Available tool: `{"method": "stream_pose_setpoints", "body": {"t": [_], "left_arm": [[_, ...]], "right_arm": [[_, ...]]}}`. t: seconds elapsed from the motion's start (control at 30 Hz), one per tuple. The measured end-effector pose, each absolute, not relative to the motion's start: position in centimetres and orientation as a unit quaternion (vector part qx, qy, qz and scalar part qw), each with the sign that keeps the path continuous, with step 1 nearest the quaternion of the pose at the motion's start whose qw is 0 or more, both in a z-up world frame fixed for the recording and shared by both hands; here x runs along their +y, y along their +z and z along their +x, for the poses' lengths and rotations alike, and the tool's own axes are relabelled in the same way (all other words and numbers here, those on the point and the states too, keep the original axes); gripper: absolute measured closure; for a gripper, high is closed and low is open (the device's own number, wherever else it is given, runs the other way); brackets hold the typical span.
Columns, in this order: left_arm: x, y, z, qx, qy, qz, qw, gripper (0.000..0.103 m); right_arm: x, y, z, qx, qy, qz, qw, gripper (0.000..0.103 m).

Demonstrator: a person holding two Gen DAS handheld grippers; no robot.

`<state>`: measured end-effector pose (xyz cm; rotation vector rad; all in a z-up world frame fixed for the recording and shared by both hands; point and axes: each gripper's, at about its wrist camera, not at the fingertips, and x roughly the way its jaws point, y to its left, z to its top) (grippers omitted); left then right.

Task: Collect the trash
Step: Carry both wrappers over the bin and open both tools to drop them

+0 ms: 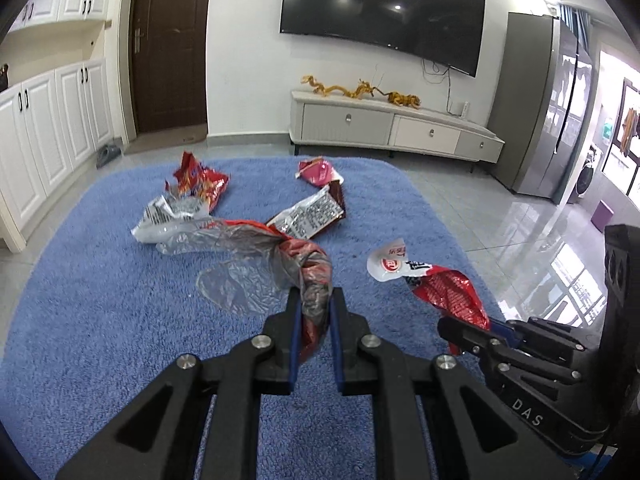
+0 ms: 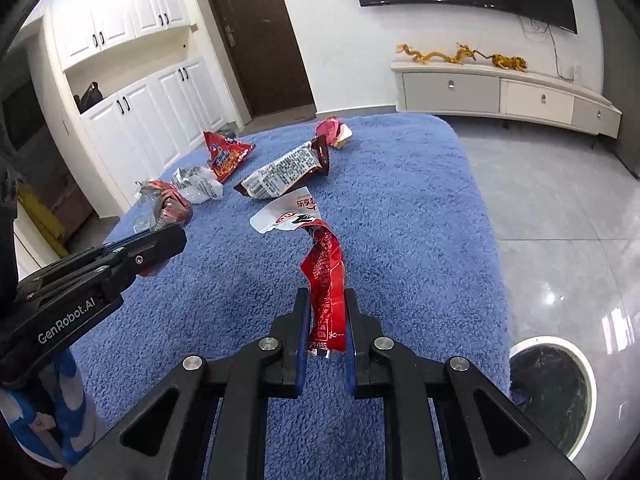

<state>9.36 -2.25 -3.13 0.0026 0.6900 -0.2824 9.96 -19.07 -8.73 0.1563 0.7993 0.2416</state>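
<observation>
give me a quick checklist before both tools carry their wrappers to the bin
1. Left tool shut on the clear wrapper: ok, the twisted end sits between the pads.
2. Right tool shut on the red wrapper: ok.
3. Bin in reach: ok, it stands open on the floor by the rug's near right corner.
4. Clear wrapper free of other trash: cannot tell, its loose end lies close to the silver wrapper.
5. Red wrapper clear of the rug: cannot tell, its white end hangs low.
6. Trash left afterwards: not ok, four pieces remain on the rug.
</observation>
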Motion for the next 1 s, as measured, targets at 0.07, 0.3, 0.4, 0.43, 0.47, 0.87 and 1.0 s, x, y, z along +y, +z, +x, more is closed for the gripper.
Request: {"method": "stream_pose_setpoints", "body": {"t": [0.07,0.3,0.4,0.43,0.47,0.87,1.0], "left_arm": [[-2.3,-2.8,9.0,0.333,-0.137,0.002,0.933,0.091],[-2.4,-2.0,8.0,0.321,-0.136,0.004,0.937,0.091],[-2.8,-1.7,7.2,0.315,-0.139,0.010,0.939,0.091],[-3.1,-1.6,7.1,0.313,-0.141,0.013,0.939,0.091],[-3.3,-1.4,6.8,0.311,-0.143,0.016,0.940,0.091],[-7.7,-1.0,5.2,0.295,-0.177,0.063,0.937,0.091],[-9.3,-1.1,5.0,0.294,-0.193,0.079,0.933,0.091]], "right_arm": [[-19.1,-8.4,9.6,0.383,0.117,0.078,0.913,0.089],[-19.4,-7.3,7.7,0.364,0.112,0.077,0.921,0.089],[-19.8,-7.1,7.0,0.362,0.107,0.082,0.923,0.089],[-20.0,-7.1,6.7,0.361,0.105,0.083,0.923,0.089],[-20.3,-7.1,6.5,0.361,0.103,0.084,0.923,0.089],[-24.5,-7.2,4.5,0.353,0.060,0.110,0.927,0.089],[-26.1,-7.4,3.9,0.352,0.039,0.116,0.928,0.089]]}}
